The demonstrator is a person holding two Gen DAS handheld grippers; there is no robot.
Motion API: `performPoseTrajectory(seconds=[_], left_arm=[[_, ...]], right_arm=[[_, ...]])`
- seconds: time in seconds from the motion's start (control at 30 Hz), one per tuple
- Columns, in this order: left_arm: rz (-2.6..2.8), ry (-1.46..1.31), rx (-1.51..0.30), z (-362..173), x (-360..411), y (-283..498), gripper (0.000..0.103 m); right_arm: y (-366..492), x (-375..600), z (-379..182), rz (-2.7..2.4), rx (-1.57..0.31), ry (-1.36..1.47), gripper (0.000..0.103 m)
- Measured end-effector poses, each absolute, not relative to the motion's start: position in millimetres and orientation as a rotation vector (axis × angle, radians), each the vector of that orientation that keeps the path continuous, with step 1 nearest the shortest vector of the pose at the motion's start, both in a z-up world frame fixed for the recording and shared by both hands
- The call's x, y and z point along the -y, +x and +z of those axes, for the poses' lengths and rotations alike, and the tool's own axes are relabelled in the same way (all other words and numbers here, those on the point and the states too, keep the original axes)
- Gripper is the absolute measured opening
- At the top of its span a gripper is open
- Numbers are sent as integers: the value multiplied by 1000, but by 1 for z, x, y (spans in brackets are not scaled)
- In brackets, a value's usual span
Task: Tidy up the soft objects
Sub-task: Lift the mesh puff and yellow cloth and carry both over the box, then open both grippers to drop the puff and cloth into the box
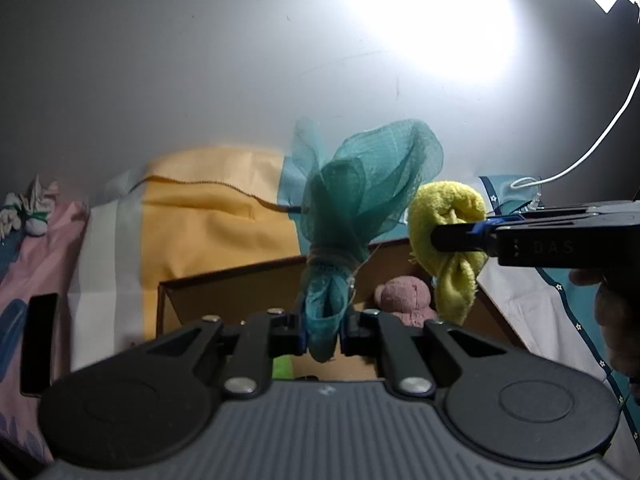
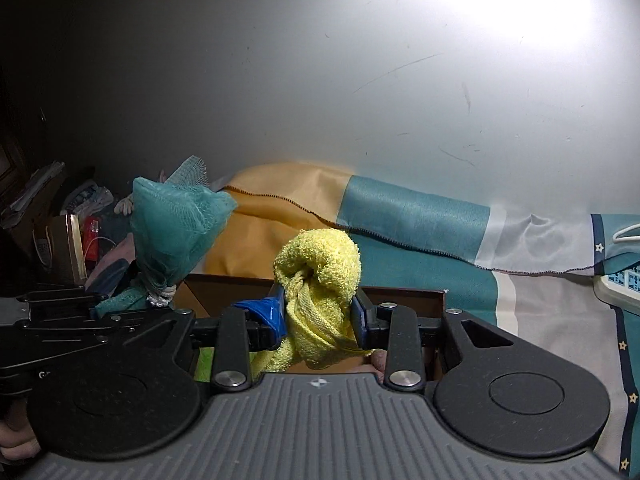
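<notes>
Where left wrist view centres: left gripper (image 1: pixel 323 330) pinching teal mesh bundle (image 1: pixel 352 200) at its tail, above cardboard box (image 1: pixel 240 292); pink plush (image 1: pixel 404 300) inside. Right wrist view, centre: right gripper (image 2: pixel 318 322) clamped on knotted yellow towel (image 2: pixel 320 280).

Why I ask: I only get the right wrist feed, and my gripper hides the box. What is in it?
Observer: A pink plush toy sits inside the cardboard box, toward its right end.
Operator: How is the left gripper holding the mesh?
Observer: The left gripper is shut on the teal mesh bundle at its lower end, below the string tie.
Operator: And my towel?
Observer: The yellow towel in the right gripper hangs by the box's right wall, near the plush.
</notes>
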State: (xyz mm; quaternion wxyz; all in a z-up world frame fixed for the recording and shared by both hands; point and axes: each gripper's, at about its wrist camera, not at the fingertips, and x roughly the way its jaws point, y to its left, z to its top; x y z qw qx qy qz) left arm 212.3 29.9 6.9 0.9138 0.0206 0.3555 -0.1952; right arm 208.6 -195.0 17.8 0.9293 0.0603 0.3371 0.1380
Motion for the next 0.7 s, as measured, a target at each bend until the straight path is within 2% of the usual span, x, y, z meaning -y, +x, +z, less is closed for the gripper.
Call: performPoseTrajectory(seconds=[0.37, 0.47, 0.7], left_arm=[[-403, 26, -949, -69, -13, 231, 10], [-394, 17, -991, -78, -10, 236, 10], [-372, 7, -1021, -85, -11, 238, 15]], right_arm=[[258, 181, -50, 297, -876, 130, 18], [269, 180, -66, 281, -903, 119, 21], [284, 184, -86, 288, -941, 155, 22]])
